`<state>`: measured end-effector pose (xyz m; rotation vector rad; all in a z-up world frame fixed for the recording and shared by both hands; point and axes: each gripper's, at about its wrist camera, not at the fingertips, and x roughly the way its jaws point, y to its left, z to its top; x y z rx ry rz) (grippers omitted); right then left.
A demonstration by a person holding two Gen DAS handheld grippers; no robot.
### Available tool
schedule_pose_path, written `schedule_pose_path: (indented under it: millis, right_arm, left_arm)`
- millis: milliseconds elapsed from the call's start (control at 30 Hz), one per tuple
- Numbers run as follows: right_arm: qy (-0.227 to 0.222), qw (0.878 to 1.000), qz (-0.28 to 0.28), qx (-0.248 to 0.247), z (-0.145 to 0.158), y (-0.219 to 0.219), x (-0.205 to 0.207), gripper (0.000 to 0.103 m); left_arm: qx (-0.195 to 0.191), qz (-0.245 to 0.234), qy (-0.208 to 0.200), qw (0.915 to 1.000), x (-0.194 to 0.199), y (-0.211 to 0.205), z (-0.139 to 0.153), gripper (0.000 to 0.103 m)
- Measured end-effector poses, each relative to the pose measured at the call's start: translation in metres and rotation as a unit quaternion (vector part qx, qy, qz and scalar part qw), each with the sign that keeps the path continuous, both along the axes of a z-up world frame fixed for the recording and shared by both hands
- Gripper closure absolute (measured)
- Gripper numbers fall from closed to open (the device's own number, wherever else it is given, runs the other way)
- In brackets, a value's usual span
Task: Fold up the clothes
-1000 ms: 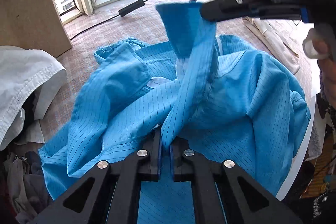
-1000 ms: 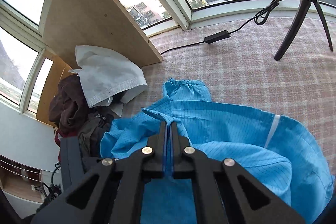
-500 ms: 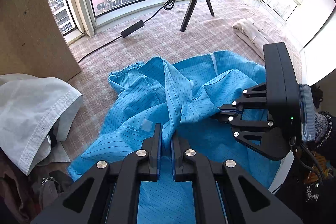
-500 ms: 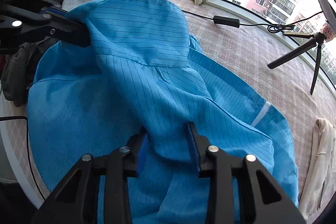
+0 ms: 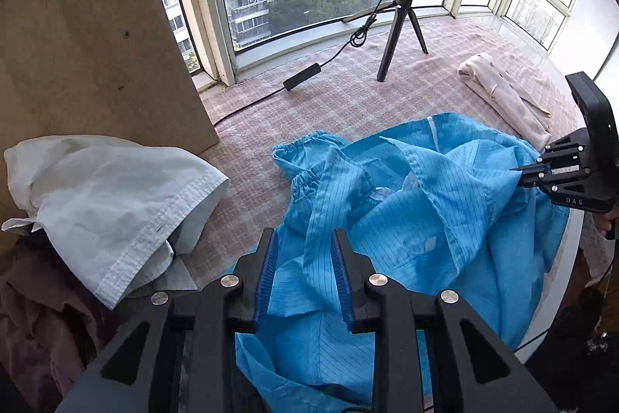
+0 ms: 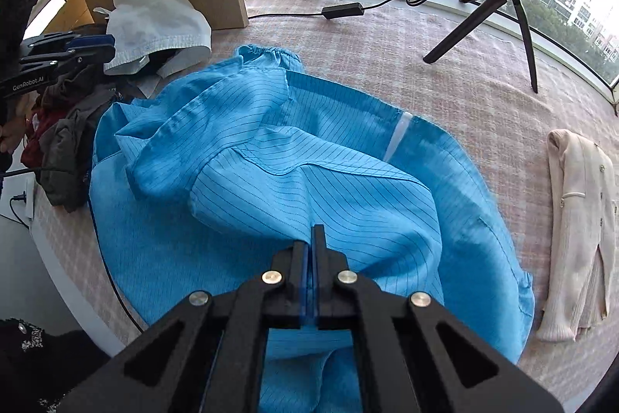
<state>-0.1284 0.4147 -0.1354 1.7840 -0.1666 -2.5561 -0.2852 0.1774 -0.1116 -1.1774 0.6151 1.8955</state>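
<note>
A bright blue pinstriped garment (image 5: 406, 219) lies rumpled on the checked tablecloth, its elastic cuff toward the window. My left gripper (image 5: 304, 235) is open at the garment's near edge, and a loose band of the blue cloth runs between its spread fingers. My right gripper (image 6: 313, 229) is shut on a raised fold of the blue garment (image 6: 309, 180). In the left wrist view that right gripper (image 5: 520, 173) pinches the cloth at the far right. The left gripper (image 6: 77, 53) shows at the left edge of the right wrist view, above the clothes pile.
A white garment (image 5: 108, 188) and dark clothes (image 6: 65, 126) are heaped at the left by a wooden board (image 5: 96, 45). A folded cream garment (image 6: 580, 219) lies at the right. A ring-light tripod (image 5: 402, 37) and its cable box (image 5: 301, 82) stand near the window. The round table edge (image 5: 557, 297) is close.
My left gripper has opened and let go of the blue cloth, which has sunk lower. My right gripper, open half a second ago, has shut on a fold.
</note>
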Motion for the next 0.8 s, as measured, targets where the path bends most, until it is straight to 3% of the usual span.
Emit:
schedule_pose_path:
  millis: [67,200,400,500,633,733,800]
  right_arm:
    - [-0.009,1.000,-0.016,0.006,-0.007,0.011,0.006,0.102]
    - [-0.027,0.998,-0.049,0.018,-0.022,0.034,0.017,0.102]
    - [-0.052,0.994,-0.095,0.031,-0.045,0.065,0.033,0.102]
    - [-0.053,0.994,-0.096,0.028,-0.051,0.067,0.035,0.102]
    - [-0.049,0.994,-0.094,0.027,-0.053,0.068,0.035,0.102]
    - [-0.047,0.994,-0.094,0.024,-0.054,0.069,0.034,0.102]
    - [-0.048,0.994,-0.094,0.024,-0.055,0.069,0.034,0.102]
  left_arm:
    - [-0.016,-0.025,-0.018,0.9994,0.022,0.002,-0.017,0.074]
    - [-0.042,-0.030,-0.043,0.9978,0.043,0.002,-0.051,0.075]
    - [0.008,-0.034,-0.115,0.9928,0.040,0.018,-0.063,0.075]
    - [0.017,-0.059,-0.112,0.9918,0.043,0.035,-0.054,0.074]
    - [0.022,-0.110,-0.108,0.9878,0.042,0.054,-0.050,0.058]
    - [-0.002,-0.112,-0.103,0.9883,0.035,0.057,-0.057,0.058]
    - [0.013,-0.121,-0.105,0.9869,0.033,0.049,-0.050,0.058]
